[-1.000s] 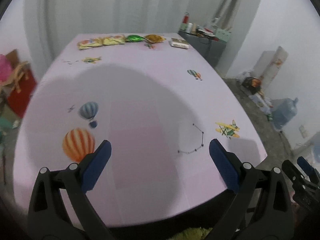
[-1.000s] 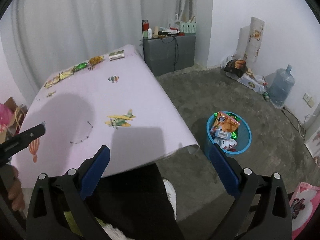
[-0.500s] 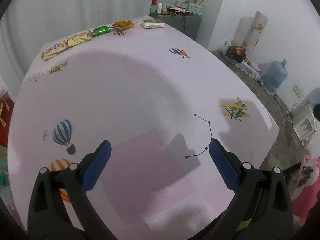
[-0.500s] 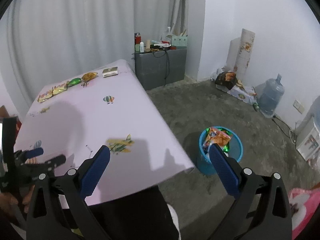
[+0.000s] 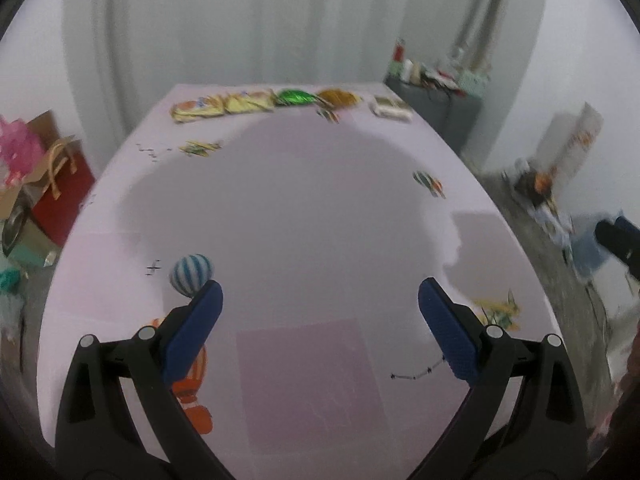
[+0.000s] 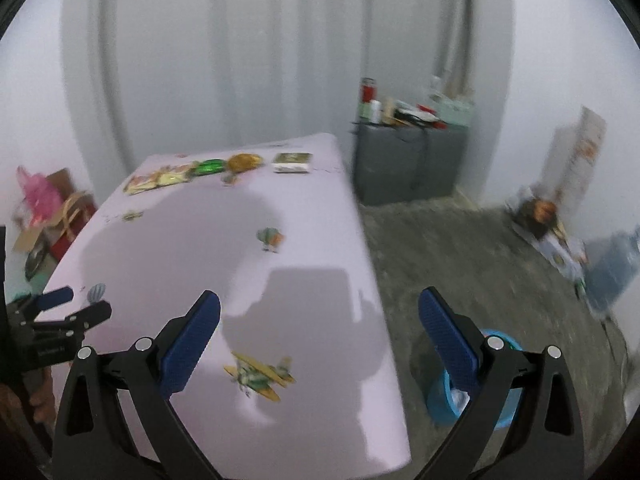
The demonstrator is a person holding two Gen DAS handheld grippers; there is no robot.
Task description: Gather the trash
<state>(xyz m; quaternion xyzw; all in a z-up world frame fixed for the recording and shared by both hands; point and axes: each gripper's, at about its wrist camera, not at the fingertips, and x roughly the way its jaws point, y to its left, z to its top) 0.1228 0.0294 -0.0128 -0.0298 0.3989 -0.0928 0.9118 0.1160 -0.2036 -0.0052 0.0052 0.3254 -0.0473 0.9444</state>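
Several snack wrappers lie in a row at the far end of the pink table: yellow packets, a green wrapper, a golden wrapper and a small flat box. They also show in the right wrist view, the green wrapper among them. My left gripper is open and empty over the near table. My right gripper is open and empty above the table's right edge. A blue bin stands on the floor, partly hidden by my right fingers.
A grey cabinet with bottles stands at the back right. A water jug and floor clutter sit by the right wall. Paper bags stand left of the table. Curtains hang behind the table.
Both views have swung to face the far end of the table, with motion blur. The bin has slid behind my right gripper's finger. Both grippers stay open.
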